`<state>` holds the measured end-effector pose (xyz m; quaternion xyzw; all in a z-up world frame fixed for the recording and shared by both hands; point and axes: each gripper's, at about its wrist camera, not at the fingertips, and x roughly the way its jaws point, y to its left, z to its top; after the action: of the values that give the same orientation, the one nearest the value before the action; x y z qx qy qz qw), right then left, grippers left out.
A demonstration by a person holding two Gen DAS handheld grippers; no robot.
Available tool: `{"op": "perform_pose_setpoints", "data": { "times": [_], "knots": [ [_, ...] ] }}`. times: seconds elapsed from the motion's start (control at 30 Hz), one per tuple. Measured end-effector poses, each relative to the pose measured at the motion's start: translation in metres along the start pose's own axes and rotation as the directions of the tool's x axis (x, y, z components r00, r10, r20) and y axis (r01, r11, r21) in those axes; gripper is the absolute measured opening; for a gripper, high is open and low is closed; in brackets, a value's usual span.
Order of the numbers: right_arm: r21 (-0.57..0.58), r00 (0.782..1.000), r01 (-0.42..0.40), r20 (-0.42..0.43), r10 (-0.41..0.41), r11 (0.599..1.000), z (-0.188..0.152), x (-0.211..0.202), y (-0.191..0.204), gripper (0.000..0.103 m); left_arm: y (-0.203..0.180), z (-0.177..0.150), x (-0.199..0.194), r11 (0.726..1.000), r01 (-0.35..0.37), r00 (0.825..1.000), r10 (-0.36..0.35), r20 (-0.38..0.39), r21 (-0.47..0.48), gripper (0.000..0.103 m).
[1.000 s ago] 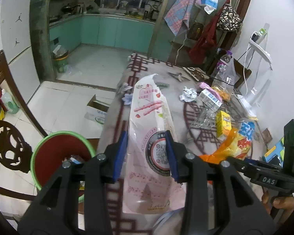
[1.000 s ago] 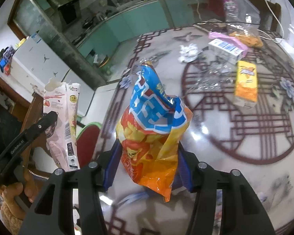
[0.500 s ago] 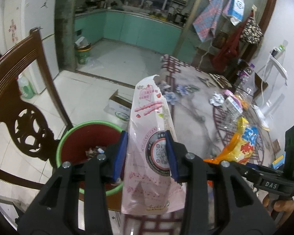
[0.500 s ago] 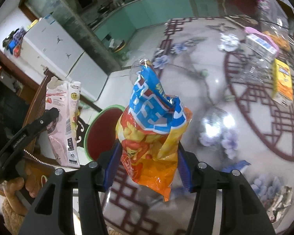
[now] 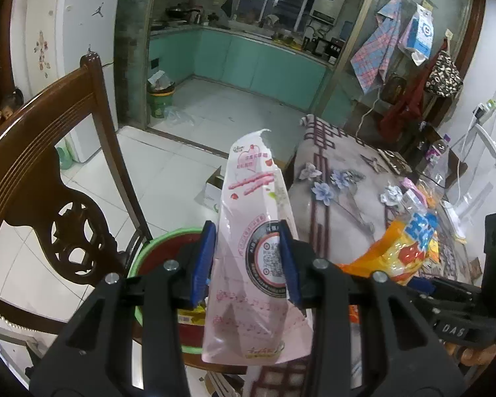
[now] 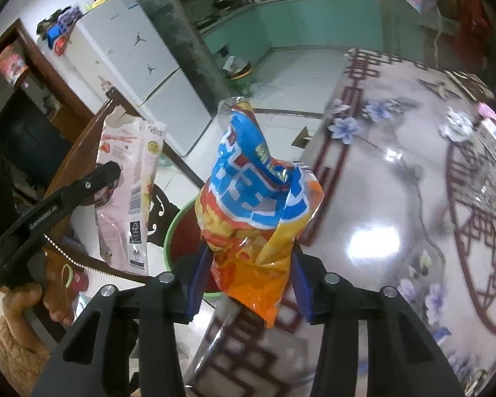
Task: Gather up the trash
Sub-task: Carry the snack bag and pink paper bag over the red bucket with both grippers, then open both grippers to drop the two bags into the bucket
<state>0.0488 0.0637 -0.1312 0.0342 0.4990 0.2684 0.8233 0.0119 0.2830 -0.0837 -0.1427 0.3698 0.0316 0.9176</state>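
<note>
My left gripper (image 5: 249, 258) is shut on a tall pink snack bag (image 5: 254, 218) and holds it above the red bin with a green rim (image 5: 155, 251) beside the table. The pink bag also shows in the right wrist view (image 6: 125, 198). My right gripper (image 6: 251, 284) is shut on an orange and blue chip bag (image 6: 254, 205), held over the table's near-left corner, next to the bin (image 6: 182, 228). The chip bag also shows at the right of the left wrist view (image 5: 400, 248). The bin holds some trash.
A dark wooden chair (image 5: 49, 178) stands left of the bin. The patterned table (image 6: 396, 198) carries more litter at its far right: a crumpled white wrapper (image 6: 456, 127), cartons, clear plastic. A cardboard box (image 5: 211, 188) lies on the tiled floor.
Both grippers have swung left from over the table toward the bin, carrying their bags. The bin and chair have come closer in the left wrist view.
</note>
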Motion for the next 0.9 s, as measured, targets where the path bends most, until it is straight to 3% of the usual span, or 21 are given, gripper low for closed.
{"op": "perform_pose_setpoints", "data": {
  "times": [0.57, 0.7, 0.9],
  "knots": [
    [-0.079, 0.992, -0.016, -0.129, 0.006, 0.997, 0.015, 0.063, 0.031, 0.042, 0.046, 0.014, 0.039, 0.996, -0.075, 0.996, 0.073, -0.053, -0.046, 0.037],
    [-0.064, 0.993, -0.01, -0.12, 0.003, 0.998, 0.024, 0.071, 0.028, 0.042, 0.055, 0.015, 0.048, 0.994, -0.091, 0.994, 0.087, -0.066, -0.061, 0.037],
    [-0.05, 0.989, -0.065, -0.135, 0.058, 0.997, 0.037, 0.082, 0.032, 0.044, 0.067, 0.013, 0.064, 0.99, -0.109, 0.99, 0.1, -0.095, -0.092, 0.037]
  ]
}}
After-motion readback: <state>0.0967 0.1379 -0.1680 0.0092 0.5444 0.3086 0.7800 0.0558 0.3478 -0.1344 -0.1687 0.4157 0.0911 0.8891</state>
